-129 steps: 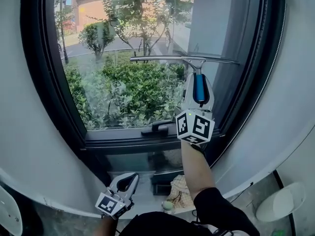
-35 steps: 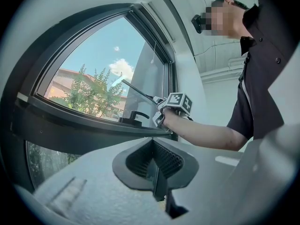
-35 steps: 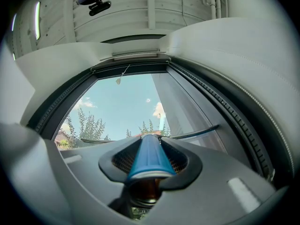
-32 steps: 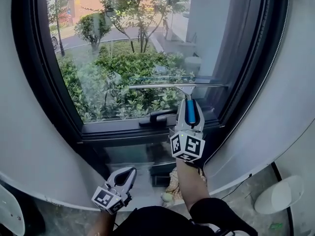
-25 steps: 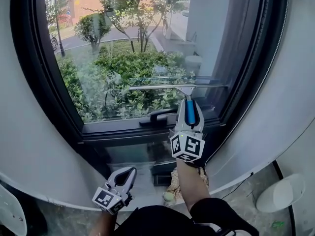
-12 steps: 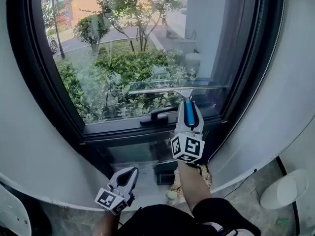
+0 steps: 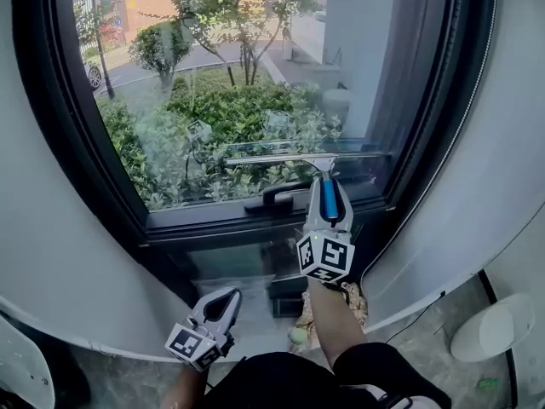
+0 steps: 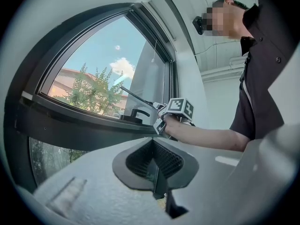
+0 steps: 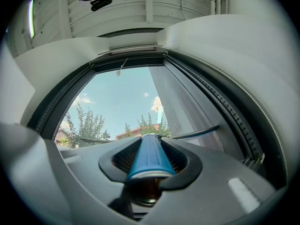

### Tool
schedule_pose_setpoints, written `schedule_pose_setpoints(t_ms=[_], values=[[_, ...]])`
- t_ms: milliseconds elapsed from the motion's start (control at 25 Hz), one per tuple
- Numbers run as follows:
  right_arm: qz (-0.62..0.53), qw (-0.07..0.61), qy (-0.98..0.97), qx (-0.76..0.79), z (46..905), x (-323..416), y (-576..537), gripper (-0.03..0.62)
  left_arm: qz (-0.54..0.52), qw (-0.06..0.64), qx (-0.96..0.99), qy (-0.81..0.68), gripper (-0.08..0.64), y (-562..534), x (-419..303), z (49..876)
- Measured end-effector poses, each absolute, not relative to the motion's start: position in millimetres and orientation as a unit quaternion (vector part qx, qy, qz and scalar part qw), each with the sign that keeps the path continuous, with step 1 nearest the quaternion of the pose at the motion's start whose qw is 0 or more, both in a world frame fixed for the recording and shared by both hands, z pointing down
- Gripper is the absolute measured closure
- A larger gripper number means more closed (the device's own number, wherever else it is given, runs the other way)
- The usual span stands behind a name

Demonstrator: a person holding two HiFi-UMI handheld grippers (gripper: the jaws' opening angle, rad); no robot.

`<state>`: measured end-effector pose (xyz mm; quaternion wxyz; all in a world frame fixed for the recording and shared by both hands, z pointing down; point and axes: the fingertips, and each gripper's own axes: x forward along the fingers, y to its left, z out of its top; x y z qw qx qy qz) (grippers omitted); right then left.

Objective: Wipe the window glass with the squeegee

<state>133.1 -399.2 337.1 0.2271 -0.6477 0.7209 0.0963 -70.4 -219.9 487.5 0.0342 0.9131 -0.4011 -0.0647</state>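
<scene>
Low on the glass (image 7: 213, 92), the squeegee (image 7: 294, 158) juts from the pinching right claw (image 7: 327, 181) (left claw (image 7: 228, 296) pressed together).

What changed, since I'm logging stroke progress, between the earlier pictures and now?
The right gripper drew the squeegee down the glass, from high on the pane to just above the window handle. It stayed shut on the squeegee. The left gripper stayed low, shut and empty.
</scene>
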Motion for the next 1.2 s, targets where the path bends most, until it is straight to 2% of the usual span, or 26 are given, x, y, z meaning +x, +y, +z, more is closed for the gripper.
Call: schedule_pose_setpoints(t_ms=[320,480,1000,1200], values=[[0.091,0.213,0.726,-0.648,351,133,-399,0.46,-0.074,0.057,0.912,-0.401,0.558,-219,-60,470],[0.09,0.206,0.727,-0.649,356,133,-400,0.46,-0.063,0.042,0.914,-0.399,0.558,-219,-65,488],[0.084,0.18,0.738,-0.645,374,133,-398,0.46,-0.065,0.068,0.905,-0.415,0.558,-213,-56,487],[0.086,0.209,0.743,-0.63,358,134,-385,0.46,-0.065,0.077,0.897,-0.43,0.558,-213,-54,494]])
